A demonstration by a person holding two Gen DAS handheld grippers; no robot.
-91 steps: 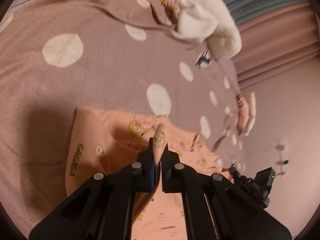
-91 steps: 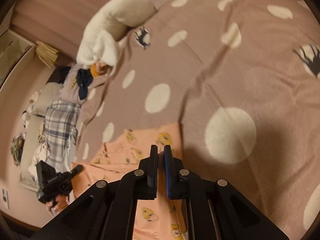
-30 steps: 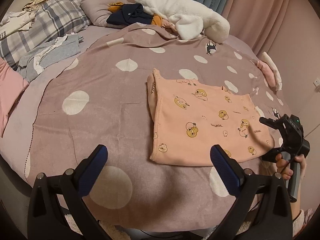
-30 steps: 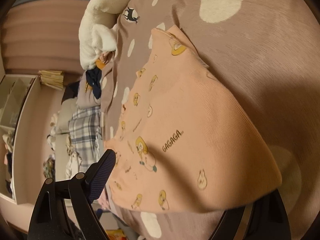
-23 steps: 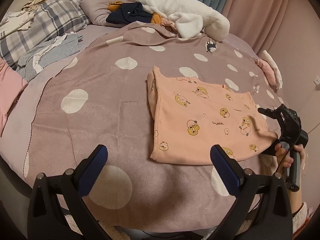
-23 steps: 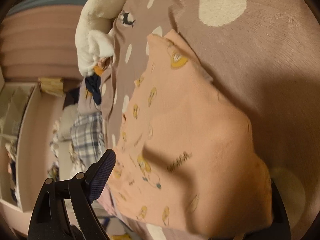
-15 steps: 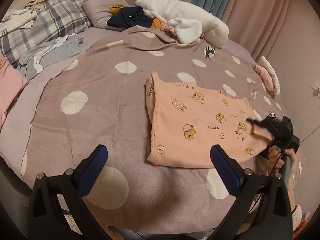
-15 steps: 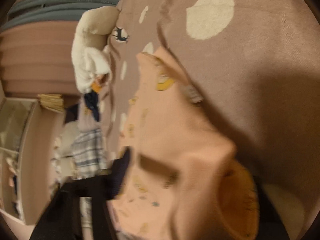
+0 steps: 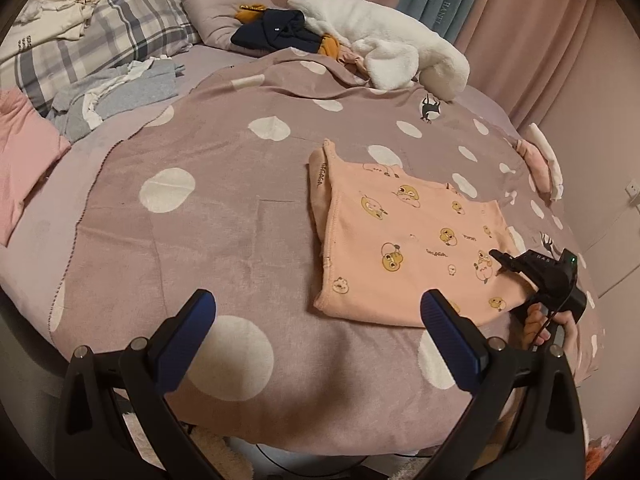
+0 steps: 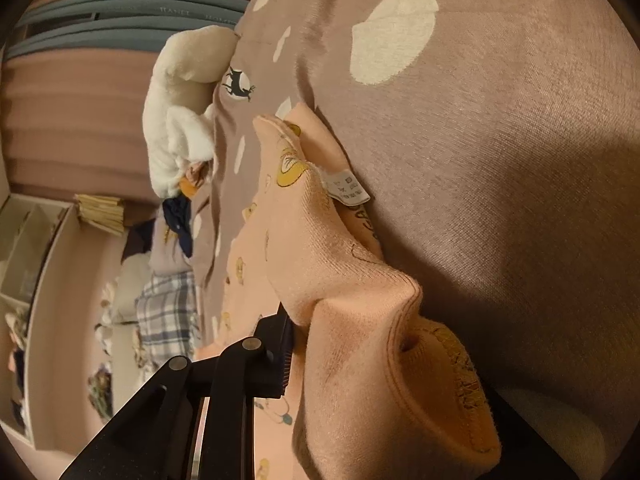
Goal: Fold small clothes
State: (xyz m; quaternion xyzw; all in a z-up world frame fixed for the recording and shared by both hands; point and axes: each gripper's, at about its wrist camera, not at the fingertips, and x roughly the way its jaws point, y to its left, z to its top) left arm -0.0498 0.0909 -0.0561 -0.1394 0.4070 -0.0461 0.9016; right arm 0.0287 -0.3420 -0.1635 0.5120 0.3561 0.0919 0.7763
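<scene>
A peach garment with cartoon prints (image 9: 400, 240) lies folded on the dotted mauve bedspread (image 9: 200, 220). My left gripper (image 9: 318, 300) hangs open above the bed's near edge, just short of the garment's near left corner, with nothing between its fingers. A hand holds my right gripper (image 9: 506, 260) at the garment's right edge. In the right wrist view the peach garment (image 10: 340, 280) is bunched and raised between the closing jaws of the right gripper (image 10: 312, 336). One finger (image 10: 286, 344) shows; the cloth hides the other. A white care label (image 10: 346, 188) sticks out from the seam.
A white fleece blanket (image 9: 384, 52) and dark clothes (image 9: 276, 32) lie at the far side. A plaid pillow (image 9: 112, 36), grey clothes (image 9: 120, 92) and a pink cloth (image 9: 24, 152) sit at the left. A folded pink and white piece (image 9: 540, 160) rests at the right edge.
The right gripper's jaws have come together on the garment's right edge, which has bunched up and lifted. The left gripper has stayed wide and nearly still.
</scene>
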